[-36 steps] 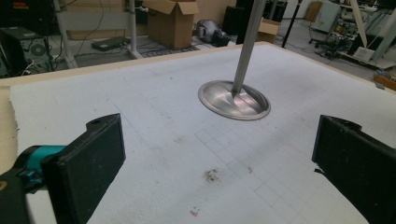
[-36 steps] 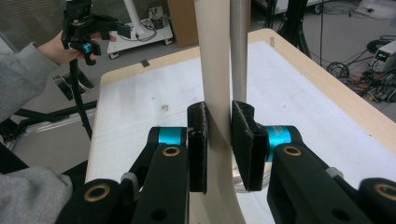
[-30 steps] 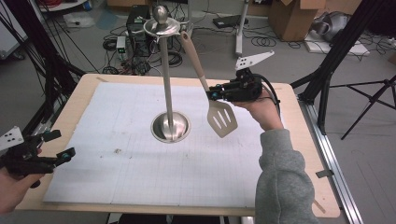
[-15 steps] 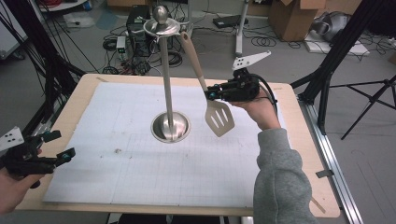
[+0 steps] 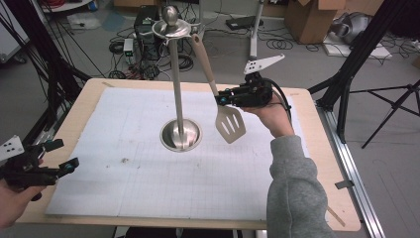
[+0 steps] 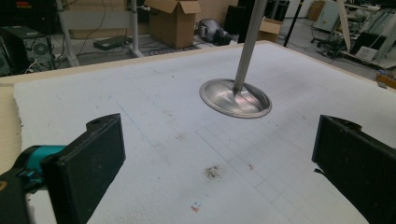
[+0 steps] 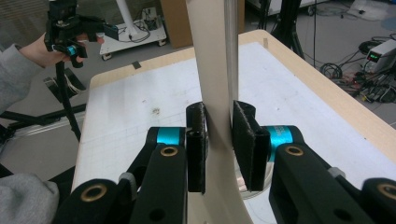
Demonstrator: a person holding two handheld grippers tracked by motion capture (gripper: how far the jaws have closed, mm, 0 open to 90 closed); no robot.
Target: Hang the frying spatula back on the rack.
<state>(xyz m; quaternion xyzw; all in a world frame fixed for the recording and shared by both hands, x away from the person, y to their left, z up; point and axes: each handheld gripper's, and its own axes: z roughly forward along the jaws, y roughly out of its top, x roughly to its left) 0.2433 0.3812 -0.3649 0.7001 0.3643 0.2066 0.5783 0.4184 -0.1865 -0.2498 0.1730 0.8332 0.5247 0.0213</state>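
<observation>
Spatula (image 5: 229,124) hangs by its beige handle from the ring atop the steel utensil stand (image 5: 177,89), its slotted blade just above the white mat (image 5: 148,183), right of the stand's round base (image 5: 181,135). The right gripper (image 5: 221,99) pinches the handle just above the blade; in the right gripper view its pads (image 7: 196,140) press both sides of the handle (image 7: 210,70). To finish well, I judge the handle's top must sit or clear cleanly on the hook, so any lift should run along the handle, without swinging the blade into the pole. The left gripper (image 5: 57,154) rests at the table's near left edge, jaws spread and holding nothing. Only the pole stands close by; cables and boxes lie on the floor beyond the table.
</observation>
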